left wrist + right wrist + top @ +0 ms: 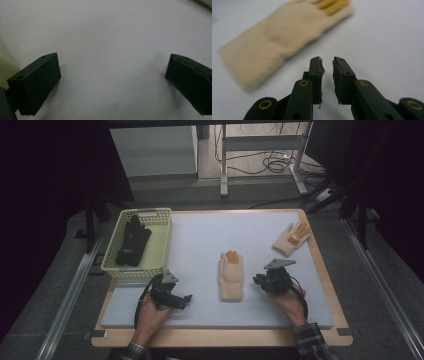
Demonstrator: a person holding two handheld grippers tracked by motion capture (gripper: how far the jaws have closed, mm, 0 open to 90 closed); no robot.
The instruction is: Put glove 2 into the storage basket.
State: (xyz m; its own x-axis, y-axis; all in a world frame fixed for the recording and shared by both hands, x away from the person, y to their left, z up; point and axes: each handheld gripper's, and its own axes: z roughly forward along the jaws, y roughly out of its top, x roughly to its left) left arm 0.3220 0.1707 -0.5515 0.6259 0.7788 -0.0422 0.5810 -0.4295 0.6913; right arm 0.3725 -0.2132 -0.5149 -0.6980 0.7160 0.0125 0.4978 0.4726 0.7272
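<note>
While the white table mat spans mid-frame, a yellow basket sits upper left. Centre frame lies the cream glove, just left of the right gripper, nearly pressed together, pinching nothing. Lower left, the left gripper stands spread.

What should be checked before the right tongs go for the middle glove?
1. Middle glove lies flat and free on the mat: ok.
2. Right tongs have a gap wide enough for the glove: not ok, jaws nearly together, nothing between them.
3. Right tongs are clear of the glove: ok.
4. Left tongs are open, empty and out of the way: ok.
5. Basket has room beside the black gloves: ok.
6. Far glove is untouched: ok.
</note>
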